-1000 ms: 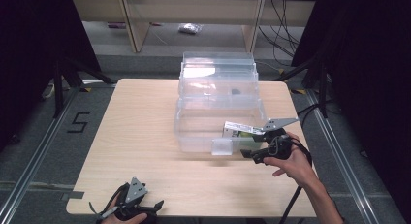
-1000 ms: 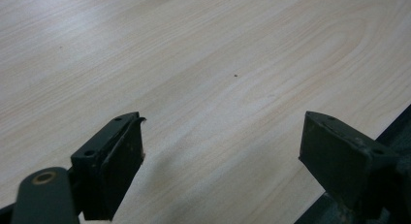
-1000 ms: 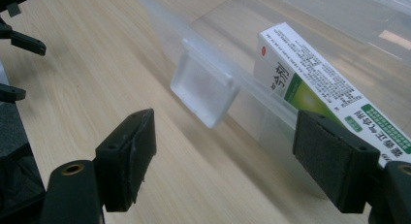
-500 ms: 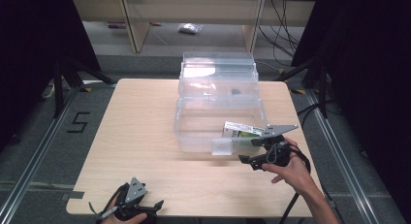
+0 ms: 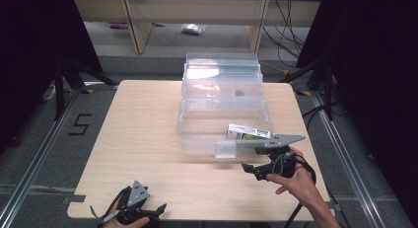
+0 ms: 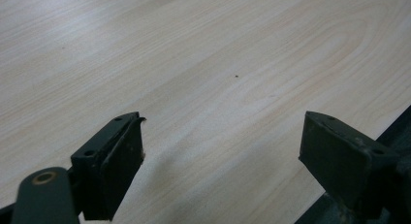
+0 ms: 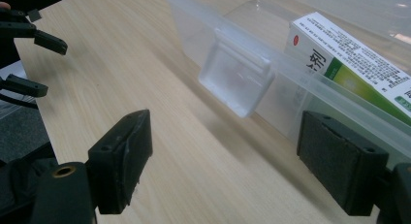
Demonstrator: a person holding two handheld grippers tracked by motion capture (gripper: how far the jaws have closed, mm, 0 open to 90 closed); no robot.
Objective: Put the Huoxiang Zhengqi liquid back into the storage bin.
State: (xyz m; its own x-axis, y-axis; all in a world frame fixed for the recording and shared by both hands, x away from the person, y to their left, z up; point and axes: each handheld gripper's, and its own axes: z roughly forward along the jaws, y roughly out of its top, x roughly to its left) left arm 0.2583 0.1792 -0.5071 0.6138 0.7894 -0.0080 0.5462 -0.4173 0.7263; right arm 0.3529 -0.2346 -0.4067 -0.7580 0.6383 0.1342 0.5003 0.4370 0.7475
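Note:
A clear plastic box (image 5: 197, 134) stands open in the middle of the table, its lid (image 5: 222, 72) folded back. A white and green carton (image 5: 248, 133) lies in its front right corner, seen through the wall in the right gripper view (image 7: 349, 54). My right gripper (image 5: 251, 171) hovers just in front of that corner, near the box's latch (image 7: 235, 78). Its jaws (image 7: 223, 136) stand open with nothing between them and have just been opening. My left gripper (image 5: 156, 213) rests at the table's front left, open (image 6: 220, 132) over bare wood.
A small dark thing (image 5: 240, 94) lies in the box's back part. The table's front edge (image 5: 197, 219) runs close under both hands. Cables (image 5: 315, 114) trail off the right side. Shelves (image 5: 197, 20) stand on the floor beyond the table.
My right gripper has drawn back from the box's front right corner toward the near edge and sunk a little. The carton stays in the box. My left gripper has not moved.

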